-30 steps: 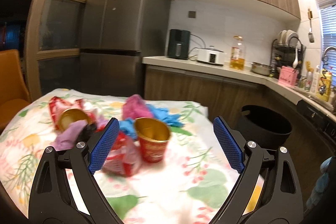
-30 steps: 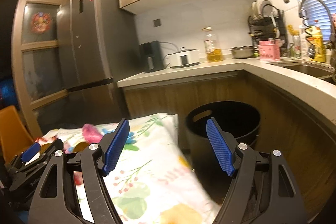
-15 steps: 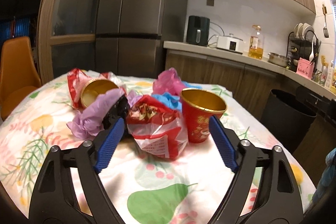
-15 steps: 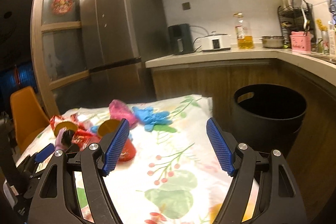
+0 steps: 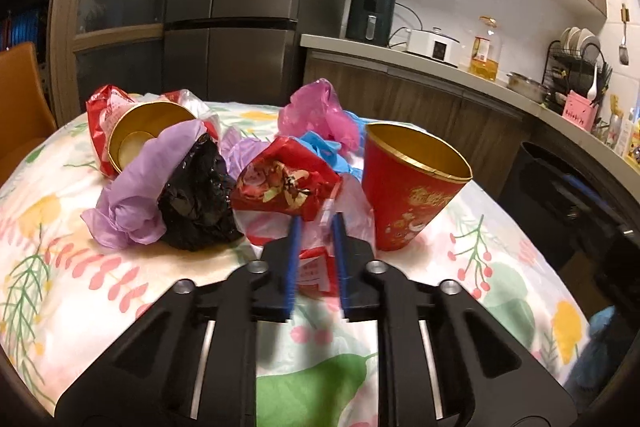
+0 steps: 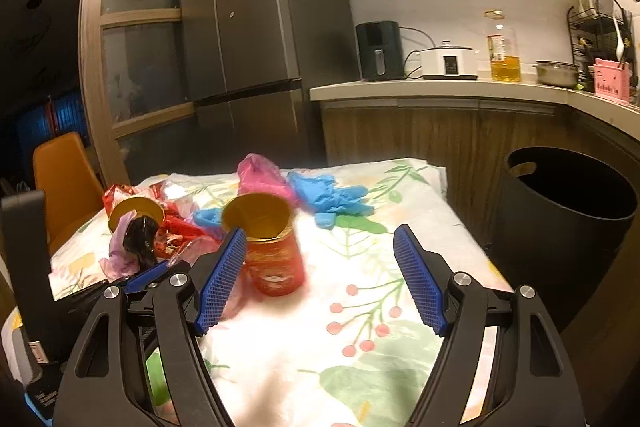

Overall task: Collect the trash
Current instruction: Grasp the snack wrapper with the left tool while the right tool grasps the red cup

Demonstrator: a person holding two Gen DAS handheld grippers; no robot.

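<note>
A heap of trash lies on the flowered tablecloth (image 5: 60,267): a red snack wrapper (image 5: 286,183), a black bag (image 5: 196,199), a purple bag (image 5: 132,199), a pink bag (image 5: 320,115), blue gloves (image 6: 328,193) and a tipped red-gold cup (image 5: 140,131). An upright red cup (image 5: 412,191) stands to the right, also in the right wrist view (image 6: 268,243). My left gripper (image 5: 314,223) is shut on the red snack wrapper's lower edge. My right gripper (image 6: 320,255) is open above the cloth, its left finger beside the upright cup.
A black bin (image 6: 568,219) stands on the floor right of the table. An orange chair (image 6: 64,179) is at the left. A fridge (image 6: 256,27) and a counter (image 6: 440,87) with appliances stand behind.
My left gripper moved in and closed from wide open onto the red snack wrapper. My right gripper swung left from the bin toward the table and the upright cup.
</note>
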